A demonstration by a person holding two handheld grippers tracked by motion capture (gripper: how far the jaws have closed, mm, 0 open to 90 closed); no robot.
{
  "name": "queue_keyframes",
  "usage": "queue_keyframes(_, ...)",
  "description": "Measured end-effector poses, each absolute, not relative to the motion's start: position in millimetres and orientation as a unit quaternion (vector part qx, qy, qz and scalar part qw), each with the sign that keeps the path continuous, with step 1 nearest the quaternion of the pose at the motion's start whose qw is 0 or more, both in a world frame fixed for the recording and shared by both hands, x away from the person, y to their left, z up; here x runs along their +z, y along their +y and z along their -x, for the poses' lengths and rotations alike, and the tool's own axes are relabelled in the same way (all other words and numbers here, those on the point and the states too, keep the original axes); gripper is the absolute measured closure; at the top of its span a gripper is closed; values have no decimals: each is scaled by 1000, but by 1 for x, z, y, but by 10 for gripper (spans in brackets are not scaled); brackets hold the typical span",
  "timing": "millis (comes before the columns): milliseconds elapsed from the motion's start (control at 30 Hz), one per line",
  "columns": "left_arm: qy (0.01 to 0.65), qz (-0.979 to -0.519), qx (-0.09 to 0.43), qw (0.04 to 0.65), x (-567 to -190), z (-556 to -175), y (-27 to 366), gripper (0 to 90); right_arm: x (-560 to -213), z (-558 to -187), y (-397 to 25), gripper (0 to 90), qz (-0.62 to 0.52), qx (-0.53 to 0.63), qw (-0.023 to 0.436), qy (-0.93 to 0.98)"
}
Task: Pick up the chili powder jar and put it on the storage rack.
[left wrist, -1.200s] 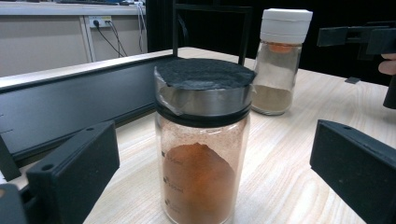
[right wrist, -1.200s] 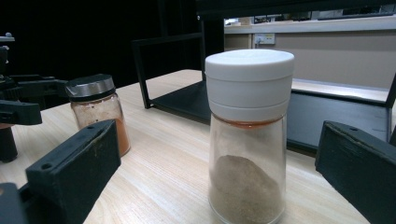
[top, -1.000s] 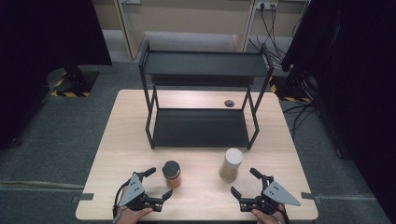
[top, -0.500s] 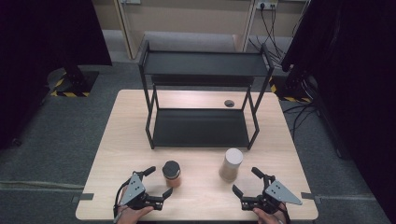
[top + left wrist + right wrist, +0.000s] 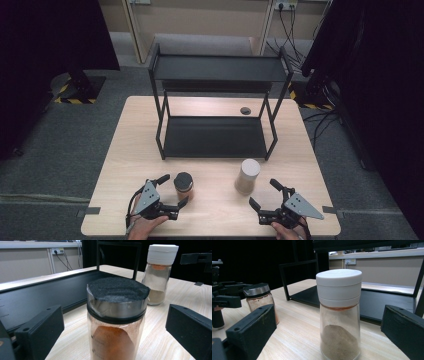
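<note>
Both tools wide open at the bottom of the frame, each facing a jar.

The left tool [image 5: 172, 191] flanks, without touching, the black-lidded glass jar of orange powder [image 5: 183, 185] at lower centre of the pale wooden desk [image 5: 125, 150]; the right tool [image 5: 263, 194] gapes just short of the white-capped glass jar of brown powder [image 5: 247, 176].

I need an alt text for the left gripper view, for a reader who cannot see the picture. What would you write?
A glass spice jar with a black-topped metal lid, holding orange-brown powder, stands upright on a light wooden table between the open black jaws of the left gripper, untouched. Behind it stand a white-capped jar of greyish powder and a black metal shelf.
</note>
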State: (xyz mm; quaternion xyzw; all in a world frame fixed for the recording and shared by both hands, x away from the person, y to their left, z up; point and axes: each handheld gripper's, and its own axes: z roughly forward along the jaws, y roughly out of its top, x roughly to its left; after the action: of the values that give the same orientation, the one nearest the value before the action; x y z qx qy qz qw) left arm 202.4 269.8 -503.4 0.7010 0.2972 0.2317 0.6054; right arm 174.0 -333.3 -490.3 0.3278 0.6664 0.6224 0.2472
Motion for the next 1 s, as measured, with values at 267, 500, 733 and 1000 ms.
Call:
queue_keyframes(267, 295, -710, 229, 597, -502, -210, 266, 29, -491, -175, -333, 4, -328, 622, 245, 667)
queue_keyframes(500, 290, -723, 220, 587, -501, -221, 261, 69, -491, -175, -333, 4, -330, 623, 242, 667)
queue_keyframes(733, 295, -732, 215, 576, -498, -226, 260, 159, -491, -176, -334, 4, -332, 625, 239, 665)
queue_keyframes(1000, 284, -744, 211, 567, -494, -230, 256, 319, -491, -176, -333, 4, -333, 624, 238, 666)
